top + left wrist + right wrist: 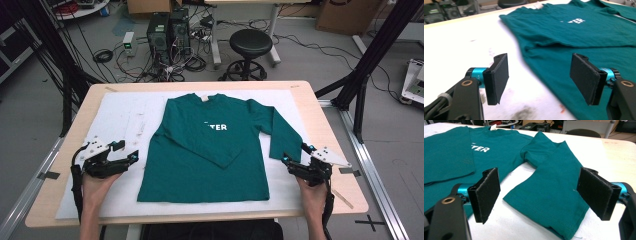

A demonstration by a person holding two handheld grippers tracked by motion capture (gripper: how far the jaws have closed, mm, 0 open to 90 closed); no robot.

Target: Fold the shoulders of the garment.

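Note:
A dark green long-sleeved shirt [205, 145] with white lettering lies flat on the white mat [120, 115], collar at the far side. One sleeve is folded across its front; the other sleeve [282, 135] [554, 192] lies out to the right. My left gripper [125, 152] [539, 77] is open just left of the shirt's left edge, jaws wide over the hem area [564, 72] with nothing between them. To the right of the shirt, my right gripper [295, 157] [540, 197] stands open, its jaws on either side of the right sleeve's cuff without pressing it.
The mat covers a wooden table [330, 135]. Beyond the table's far edge stand a black stool [250, 47], computer towers [167, 30] and loose cables on the floor. Black frame posts [370, 60] rise at the right.

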